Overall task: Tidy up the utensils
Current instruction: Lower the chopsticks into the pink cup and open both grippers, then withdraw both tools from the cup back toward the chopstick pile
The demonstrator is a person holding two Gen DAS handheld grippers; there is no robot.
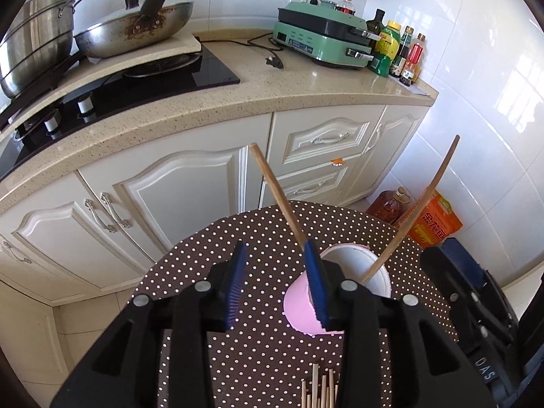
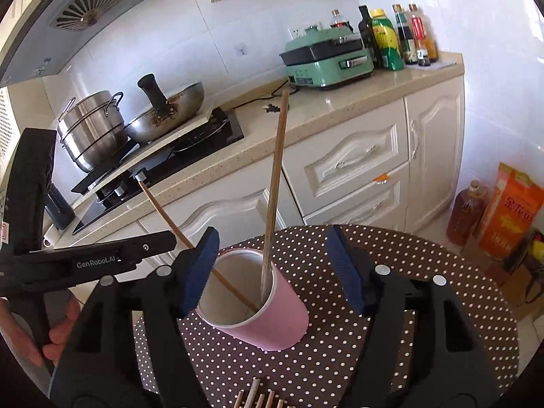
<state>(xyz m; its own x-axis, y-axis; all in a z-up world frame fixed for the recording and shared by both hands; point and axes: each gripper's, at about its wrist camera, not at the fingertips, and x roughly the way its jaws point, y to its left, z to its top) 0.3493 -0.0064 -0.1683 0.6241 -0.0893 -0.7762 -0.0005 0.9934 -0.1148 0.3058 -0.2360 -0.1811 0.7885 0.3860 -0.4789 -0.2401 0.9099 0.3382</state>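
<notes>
Pink cup [image 2: 258,309] standing on the polka-dot counter [image 2: 425,306], two chopsticks [image 2: 275,190] inside, leaning apart. More chopsticks [image 2: 258,397] lying at the near edge. Left gripper [image 1: 277,285] released, spread wide, its right pad against the cup's left side. Right gripper [image 2: 278,272] released, straddling the cup, holding nothing.
</notes>
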